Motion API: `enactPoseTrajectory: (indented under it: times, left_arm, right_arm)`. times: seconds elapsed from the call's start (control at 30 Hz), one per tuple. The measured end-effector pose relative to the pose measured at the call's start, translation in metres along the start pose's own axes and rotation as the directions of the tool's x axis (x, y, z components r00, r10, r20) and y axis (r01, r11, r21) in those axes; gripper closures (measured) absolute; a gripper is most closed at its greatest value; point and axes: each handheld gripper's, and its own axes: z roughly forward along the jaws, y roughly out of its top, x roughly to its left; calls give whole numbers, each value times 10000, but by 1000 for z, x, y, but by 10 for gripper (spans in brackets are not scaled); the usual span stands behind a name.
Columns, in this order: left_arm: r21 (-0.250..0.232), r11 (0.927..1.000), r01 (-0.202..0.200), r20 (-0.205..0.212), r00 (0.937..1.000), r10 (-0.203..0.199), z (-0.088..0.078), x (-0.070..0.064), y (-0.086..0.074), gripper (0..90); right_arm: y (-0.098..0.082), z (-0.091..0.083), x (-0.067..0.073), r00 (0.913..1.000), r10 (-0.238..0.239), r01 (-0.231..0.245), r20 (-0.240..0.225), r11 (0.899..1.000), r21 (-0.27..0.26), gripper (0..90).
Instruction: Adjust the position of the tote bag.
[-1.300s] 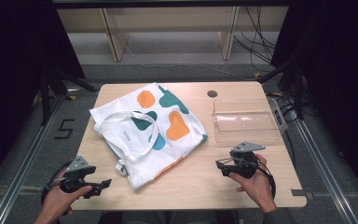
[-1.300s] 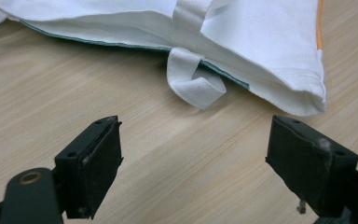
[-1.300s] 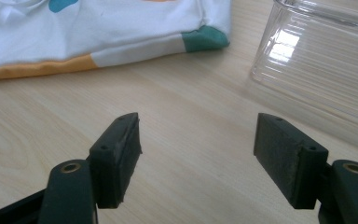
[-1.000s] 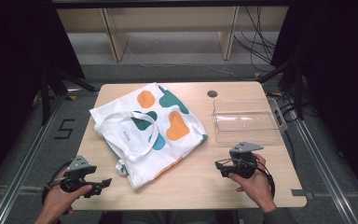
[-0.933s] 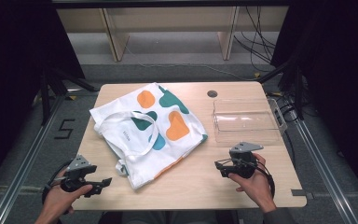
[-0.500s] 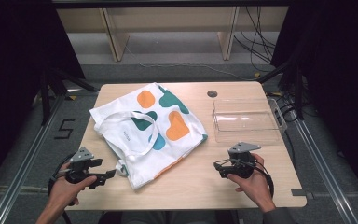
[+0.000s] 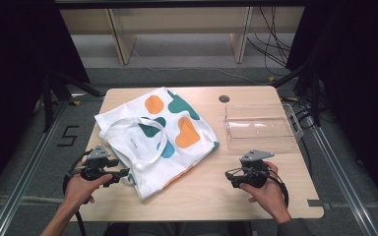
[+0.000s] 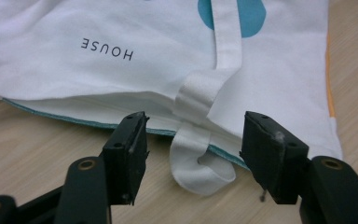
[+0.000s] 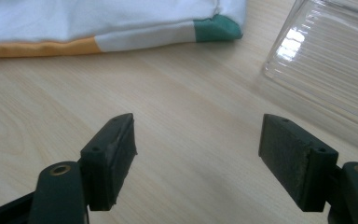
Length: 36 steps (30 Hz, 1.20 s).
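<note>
The white tote bag (image 7: 155, 135), printed with orange and teal shapes, lies flat on the left-centre of the wooden table (image 7: 211, 196), its handles on top. The left gripper (image 8: 193, 144) sits at the bag's near-left edge, jaws apart on either side of a folded handle strap (image 8: 196, 158) without clamping it. The right gripper (image 9: 198, 156) hovers over bare wood, jaws apart, near a clear plastic tray (image 7: 261, 125)

A pale wood table (image 7: 256, 196) is standing on grey floor (image 7: 24, 147). Wooden shelving (image 7: 177, 29) is sitting at 12 o'clock. Cables (image 7: 270, 49) are trailing at 1 o'clock.
</note>
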Motion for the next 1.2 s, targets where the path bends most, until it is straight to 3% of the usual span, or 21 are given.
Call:
enactPoseTrajectory:
  times: [0.13,0.33,0.4,0.43,0.47,0.5,0.57,0.7,0.83,0.9,1.2]
  left_arm:
    - [353,9993,158,256,9995,-167,7,-2,4,447]
    - [956,9936,594,337,9974,-629,31,-1,9,465]
    - [980,9921,788,639,9943,-853,38,2,10,489]
    - [1017,9912,847,578,9942,-909,41,2,11,522]
    - [1046,9918,736,532,9954,-795,44,3,11,577]
    - [1013,9907,909,457,9943,-959,46,1,12,638]
    - [1049,9894,1006,639,9921,-1076,47,2,13,726]
    - [1178,9911,618,595,9958,-692,45,-5,11,794]
    - [897,9940,627,1232,9897,-736,49,-24,9,809]
    - [1059,9940,267,1429,9888,-418,48,-34,9,804]
    - [1151,9918,-559,1890,9814,333,54,-78,12,793]
  right_arm:
    - [-1,2,-1,9995,-296,297,57,9995,-113,279]
    - [0,1,1,10000,-94,94,-26,10000,-3,279]
    - [0,2,1,9999,-115,115,-27,9999,3,279]
    - [-1,2,-1,9992,-390,390,1,9992,50,279]
    - [-1,2,-1,9991,-414,414,13,9991,67,279]
    - [0,2,1,9998,-179,179,-22,9998,119,279]
    - [0,2,1,9991,-427,427,-3,9991,79,279]
    - [0,2,0,9985,-553,553,-22,9984,84,279]
    - [-1,3,0,9985,-551,551,-26,9985,29,279]
    - [-1,3,0,9984,-571,571,-26,9984,18,279]
    - [-2,1,-1,9987,-518,518,-30,9986,82,279]
